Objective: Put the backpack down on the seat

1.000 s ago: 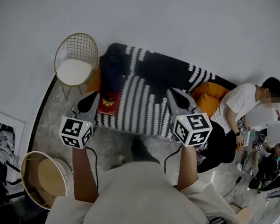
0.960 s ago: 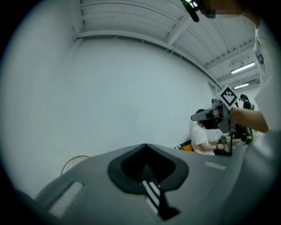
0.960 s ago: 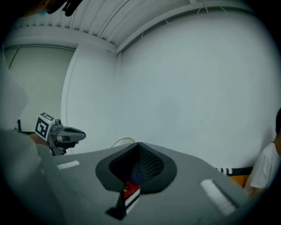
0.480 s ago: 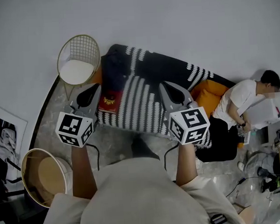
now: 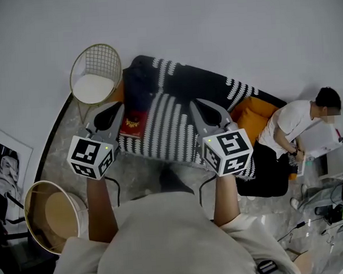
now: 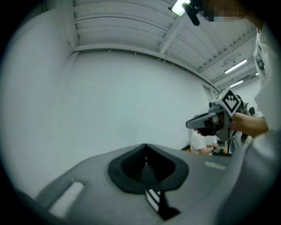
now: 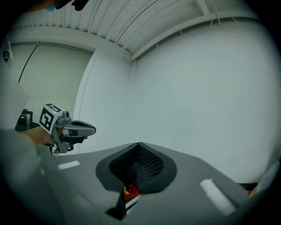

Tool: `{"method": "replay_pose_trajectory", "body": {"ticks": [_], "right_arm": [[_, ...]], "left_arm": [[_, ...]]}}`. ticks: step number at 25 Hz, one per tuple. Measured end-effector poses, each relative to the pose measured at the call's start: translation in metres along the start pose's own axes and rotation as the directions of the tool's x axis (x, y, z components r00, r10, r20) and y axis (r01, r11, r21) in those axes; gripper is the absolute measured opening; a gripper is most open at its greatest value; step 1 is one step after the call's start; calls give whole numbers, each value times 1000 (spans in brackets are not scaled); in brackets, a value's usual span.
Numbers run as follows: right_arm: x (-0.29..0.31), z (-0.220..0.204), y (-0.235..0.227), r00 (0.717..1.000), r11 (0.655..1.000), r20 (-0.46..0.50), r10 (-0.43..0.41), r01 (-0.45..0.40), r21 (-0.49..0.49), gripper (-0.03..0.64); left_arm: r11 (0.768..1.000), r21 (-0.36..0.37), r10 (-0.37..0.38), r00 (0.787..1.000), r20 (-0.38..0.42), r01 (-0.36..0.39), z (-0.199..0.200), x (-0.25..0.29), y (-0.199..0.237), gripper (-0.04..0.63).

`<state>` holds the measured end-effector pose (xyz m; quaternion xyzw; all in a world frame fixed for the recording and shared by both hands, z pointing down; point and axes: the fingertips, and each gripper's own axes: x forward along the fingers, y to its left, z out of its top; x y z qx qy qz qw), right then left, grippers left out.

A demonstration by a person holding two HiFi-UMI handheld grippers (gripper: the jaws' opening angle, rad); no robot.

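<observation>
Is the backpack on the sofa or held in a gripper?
On the sofa: the backpack lies on its seat. The left gripper and right gripper are shut and empty.

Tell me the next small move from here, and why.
Probably just lower both claws and step back. The backpack already lies on the sofa. The left claw and right claw are shut, empty and apart from it, so nothing seems left to place.
</observation>
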<state>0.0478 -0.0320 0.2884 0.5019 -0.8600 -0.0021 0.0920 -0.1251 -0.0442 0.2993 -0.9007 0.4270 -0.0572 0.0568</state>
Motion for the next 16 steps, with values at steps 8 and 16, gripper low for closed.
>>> {"method": "replay_pose_trajectory", "body": {"ticks": [8,16], "right_arm": [[-17,-9,9,1000,1000,-11,-15,15,1,6],[-18,-8,18,1000,1000,-25,-9,9,-6,6]], "left_arm": [[998,-9,-56,998,17,57,-2,-15,-19,5],[993,-23,-118,991,64,120,7,-15,-34,3]]}}
